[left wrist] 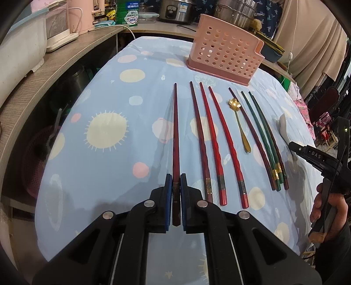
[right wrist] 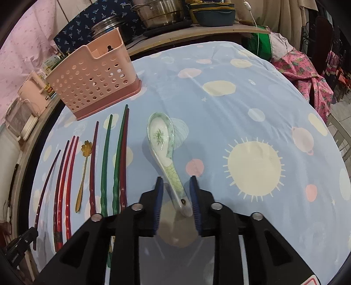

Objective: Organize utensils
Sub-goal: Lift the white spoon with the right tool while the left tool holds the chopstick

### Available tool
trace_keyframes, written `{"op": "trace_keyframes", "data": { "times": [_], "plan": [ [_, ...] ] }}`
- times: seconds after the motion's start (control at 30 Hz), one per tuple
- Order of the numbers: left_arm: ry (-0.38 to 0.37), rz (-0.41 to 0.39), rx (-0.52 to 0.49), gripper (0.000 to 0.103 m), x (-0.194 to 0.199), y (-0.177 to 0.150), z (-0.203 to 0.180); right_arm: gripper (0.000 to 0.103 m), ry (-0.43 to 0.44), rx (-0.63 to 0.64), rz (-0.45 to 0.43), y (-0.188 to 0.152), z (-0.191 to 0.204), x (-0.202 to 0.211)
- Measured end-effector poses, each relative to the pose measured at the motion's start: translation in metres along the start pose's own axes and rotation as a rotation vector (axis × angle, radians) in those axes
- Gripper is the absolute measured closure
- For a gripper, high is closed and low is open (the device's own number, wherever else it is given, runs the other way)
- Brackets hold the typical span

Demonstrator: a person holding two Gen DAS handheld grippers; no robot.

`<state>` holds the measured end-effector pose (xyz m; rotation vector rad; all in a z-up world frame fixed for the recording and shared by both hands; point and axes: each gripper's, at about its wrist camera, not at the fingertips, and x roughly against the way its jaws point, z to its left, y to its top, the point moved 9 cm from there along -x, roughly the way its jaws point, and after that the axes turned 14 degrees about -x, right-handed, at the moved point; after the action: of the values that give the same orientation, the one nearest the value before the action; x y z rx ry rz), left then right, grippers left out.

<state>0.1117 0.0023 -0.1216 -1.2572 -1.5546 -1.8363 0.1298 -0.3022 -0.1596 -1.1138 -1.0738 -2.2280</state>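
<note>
My left gripper (left wrist: 176, 177) is shut on the thick end of a dark red chopstick (left wrist: 175, 131), which points away toward the pink perforated utensil holder (left wrist: 223, 59). Several more red chopsticks (left wrist: 210, 140), a small gold flower spoon (left wrist: 238, 118) and green chopsticks (left wrist: 261, 131) lie side by side on the blue cloth. In the right wrist view, my right gripper (right wrist: 176, 178) stands open astride the handle of a white and green ceramic spoon (right wrist: 161, 140) that lies on the cloth. A gap shows at the left pad. The holder (right wrist: 94, 81) stands at the far left.
The table wears a blue cloth with sun and dot prints (right wrist: 254, 166). A wooden shelf (left wrist: 43, 83) with appliances runs along the left edge. Metal pots (right wrist: 160, 13) and dishes stand on a counter behind. Pink fabric (right wrist: 307, 74) hangs off the right side.
</note>
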Motion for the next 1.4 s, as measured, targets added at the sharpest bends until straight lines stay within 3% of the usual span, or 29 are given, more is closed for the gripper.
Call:
{"op": "trace_keyframes", "data": {
  "times": [0.47,0.67,0.77,1.03,1.17,1.4],
  "plan": [
    [0.001,0.011,0.003,0.096,-0.004,-0.002,0.000,0.071,0.070,-0.031,-0.016,0.000,0.006,0.015],
    [-0.001,0.015,0.004,0.096,-0.005,-0.004,-0.001,0.081,0.060,0.004,0.003,-0.005,0.008,0.005],
    [-0.001,0.018,0.007,0.096,-0.006,-0.004,-0.001,0.091,0.038,0.031,0.005,-0.010,0.007,0.000],
    [-0.008,0.019,0.007,0.096,-0.007,-0.006,-0.002,0.092,0.021,0.057,-0.008,-0.015,0.006,-0.001],
    [-0.009,-0.001,0.005,0.096,0.000,-0.003,-0.002,0.098,0.027,0.066,-0.011,-0.018,0.009,0.006],
    [-0.011,-0.036,0.000,0.096,0.014,0.000,-0.003,0.097,0.036,0.055,0.000,-0.031,0.003,0.011]
  ]
}}
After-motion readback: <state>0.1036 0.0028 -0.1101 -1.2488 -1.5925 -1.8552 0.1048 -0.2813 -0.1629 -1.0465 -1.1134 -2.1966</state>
